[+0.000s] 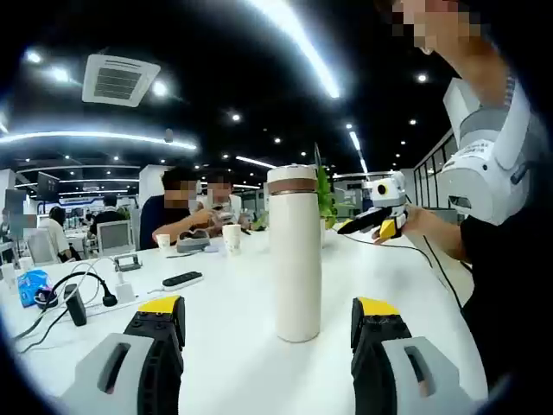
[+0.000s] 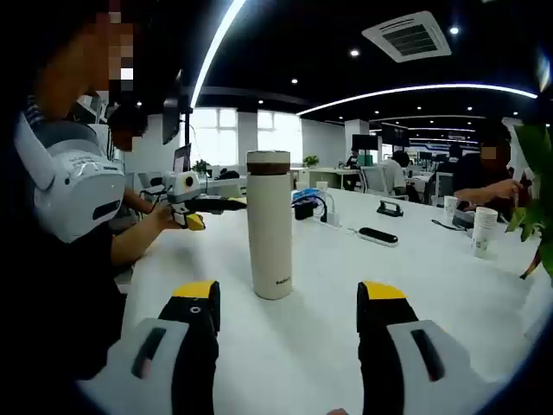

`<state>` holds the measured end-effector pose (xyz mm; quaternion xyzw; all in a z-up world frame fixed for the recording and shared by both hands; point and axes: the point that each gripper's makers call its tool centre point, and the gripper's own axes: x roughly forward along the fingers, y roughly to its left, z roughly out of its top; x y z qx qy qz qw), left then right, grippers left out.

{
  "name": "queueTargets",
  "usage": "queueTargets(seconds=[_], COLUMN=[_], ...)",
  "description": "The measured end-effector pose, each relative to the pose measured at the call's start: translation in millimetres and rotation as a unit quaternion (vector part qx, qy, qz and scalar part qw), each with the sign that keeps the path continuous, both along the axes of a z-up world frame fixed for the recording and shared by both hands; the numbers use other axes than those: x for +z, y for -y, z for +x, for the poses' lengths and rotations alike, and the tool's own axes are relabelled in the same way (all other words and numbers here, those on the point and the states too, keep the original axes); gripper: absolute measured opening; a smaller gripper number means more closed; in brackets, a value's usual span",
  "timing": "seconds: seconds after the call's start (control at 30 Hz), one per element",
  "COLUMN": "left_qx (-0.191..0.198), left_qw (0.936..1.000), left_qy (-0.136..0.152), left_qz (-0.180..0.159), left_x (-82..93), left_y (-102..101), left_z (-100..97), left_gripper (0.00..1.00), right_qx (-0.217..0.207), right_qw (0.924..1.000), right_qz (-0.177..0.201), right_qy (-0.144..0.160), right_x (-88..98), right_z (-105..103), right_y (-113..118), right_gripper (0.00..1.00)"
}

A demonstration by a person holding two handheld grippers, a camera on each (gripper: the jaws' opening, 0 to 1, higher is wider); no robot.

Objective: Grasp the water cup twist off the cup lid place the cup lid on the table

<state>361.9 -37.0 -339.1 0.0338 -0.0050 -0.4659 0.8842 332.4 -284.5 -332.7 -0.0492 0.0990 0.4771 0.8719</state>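
Open-plan office space stretches behind a long white table (image 1: 233,303), with people seated at its far end under strip lights. I take the tall cream-white cylindrical water cup (image 1: 294,252) as my landmark: it stands upright on the table, and its cream lid with a brown band (image 1: 292,179) is still seated on top.

Left of the cup in the left gripper view lie a black remote-shaped device (image 1: 182,279), cables and a blue packet (image 1: 32,285); behind it are white paper cups (image 1: 232,238) and a green plant (image 1: 325,197). To its right I see the right gripper (image 1: 371,220) coming in, held well back from the cup.

My left gripper (image 1: 268,324) has its yellow-tipped jaws spread wide, with the cup standing just beyond them and untouched. In the right gripper view the right gripper (image 2: 289,307) is likewise gaping, the cup (image 2: 270,225) just ahead between the jaw lines.

By my reading nothing is done yet: grasping, twisting the lid off and setting it down all remain.
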Motion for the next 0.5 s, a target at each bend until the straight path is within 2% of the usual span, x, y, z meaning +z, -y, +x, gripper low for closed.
queueTargets(seconds=[0.5], left_qx=[-0.001], left_qw=[1.0000], left_qy=[0.001], left_qz=[0.004], left_x=[-2.6], left_y=[2.0], left_z=[-4.5], left_gripper=[0.78], right_qx=[0.000], right_qw=[1.0000], right_qz=[-0.003], right_qy=[0.004], right_x=[1.9], right_z=[-5.6], right_y=[-2.6], right_gripper=[0.66])
